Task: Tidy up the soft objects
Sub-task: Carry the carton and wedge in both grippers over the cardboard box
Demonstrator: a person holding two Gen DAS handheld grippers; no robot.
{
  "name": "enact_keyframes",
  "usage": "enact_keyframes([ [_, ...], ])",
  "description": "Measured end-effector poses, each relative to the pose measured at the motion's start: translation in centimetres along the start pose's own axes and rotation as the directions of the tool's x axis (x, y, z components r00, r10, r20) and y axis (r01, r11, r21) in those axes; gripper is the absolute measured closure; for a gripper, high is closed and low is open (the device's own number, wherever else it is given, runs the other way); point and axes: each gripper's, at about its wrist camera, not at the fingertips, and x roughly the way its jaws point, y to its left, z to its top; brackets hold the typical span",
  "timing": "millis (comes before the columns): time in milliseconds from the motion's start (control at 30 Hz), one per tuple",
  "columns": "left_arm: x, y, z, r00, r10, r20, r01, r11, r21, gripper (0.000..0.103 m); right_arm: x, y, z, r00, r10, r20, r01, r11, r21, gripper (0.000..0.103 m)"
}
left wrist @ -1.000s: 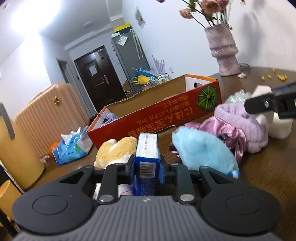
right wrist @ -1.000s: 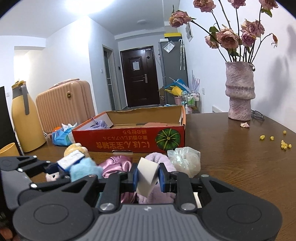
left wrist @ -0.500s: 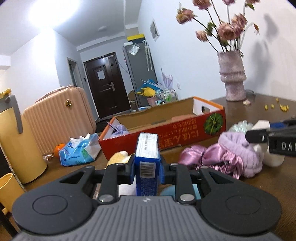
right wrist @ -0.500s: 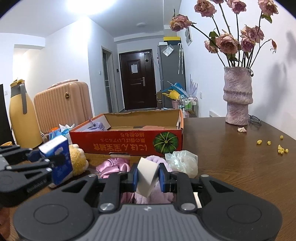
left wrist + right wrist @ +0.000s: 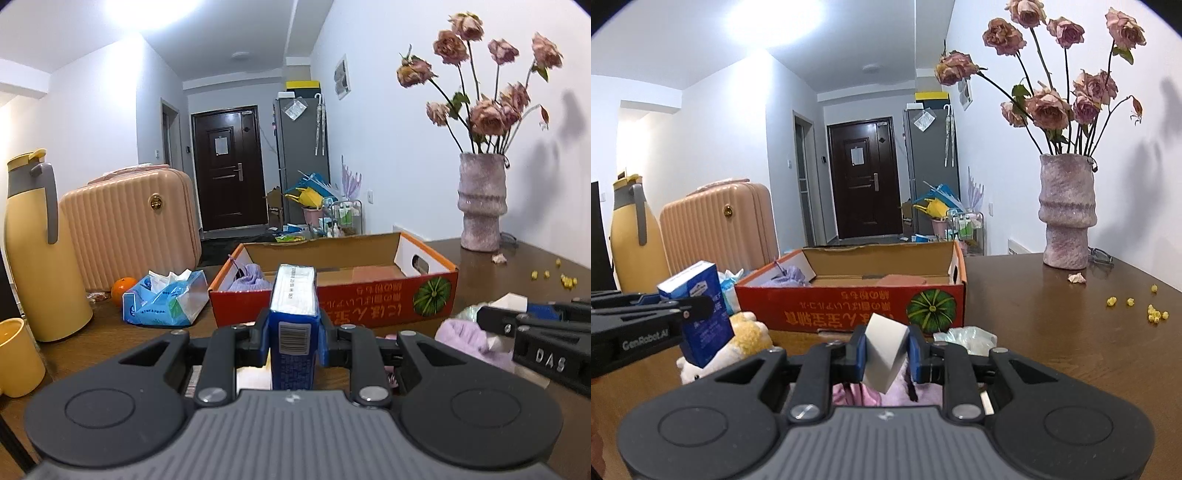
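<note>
My left gripper (image 5: pixel 293 332) is shut on a blue tissue pack (image 5: pixel 294 325), held up in front of the red cardboard box (image 5: pixel 369 299). It also shows in the right wrist view (image 5: pixel 698 317). My right gripper (image 5: pixel 886 347) is shut on a white sponge block (image 5: pixel 884 350), above a lilac fluffy cloth (image 5: pixel 871 395). The box (image 5: pixel 849 310) holds a purple cloth (image 5: pixel 792 275) at its left end. A yellow and white plush toy (image 5: pixel 738 343) and a clear plastic bag (image 5: pixel 964 338) lie in front of the box.
A vase of dried roses (image 5: pixel 1065 218) stands at the back right, with yellow crumbs (image 5: pixel 1134 306) on the brown table. A blue tissue bag (image 5: pixel 166 299), an orange (image 5: pixel 123 290), a yellow thermos (image 5: pixel 37 251), a yellow cup (image 5: pixel 16 358) and a pink suitcase (image 5: pixel 129 225) are at the left.
Both grippers have risen with their loads. The left view has lifted from the pile of soft things to look over the box. The blue pack has turned upright.
</note>
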Motion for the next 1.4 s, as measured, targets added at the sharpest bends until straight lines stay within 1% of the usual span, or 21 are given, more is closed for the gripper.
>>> enact_keyframes([
  [333,0.8,0.6,2.3,0.999,0.012,0.038,-0.009,0.997,-0.076,0.079,1.3,1.0,2.0,0.999,0.005,0.053,-0.005,1.000,0.006,0.081],
  [633,3.0,1.5,4.5,0.997,0.028,0.067,-0.019,0.992,-0.128,0.079,3.7,1.3,4.5,0.994,-0.016,0.107,0.014,1.000,0.022,0.081],
  [800,4.9,2.0,5.8,0.997,0.034,0.069,-0.023,0.988,-0.153,0.079,6.0,1.6,5.7,0.994,-0.032,0.101,0.030,0.999,0.022,0.081],
  [1067,7.7,2.9,6.7,0.997,0.037,0.062,-0.025,0.983,-0.182,0.079,9.3,2.3,7.1,0.995,-0.035,0.090,0.035,0.999,-0.001,0.081],
  [1400,11.7,3.1,7.5,0.998,0.048,0.039,-0.040,0.982,-0.185,0.079,12.8,2.2,8.9,0.996,-0.051,0.071,0.052,0.999,-0.013,0.081],
])
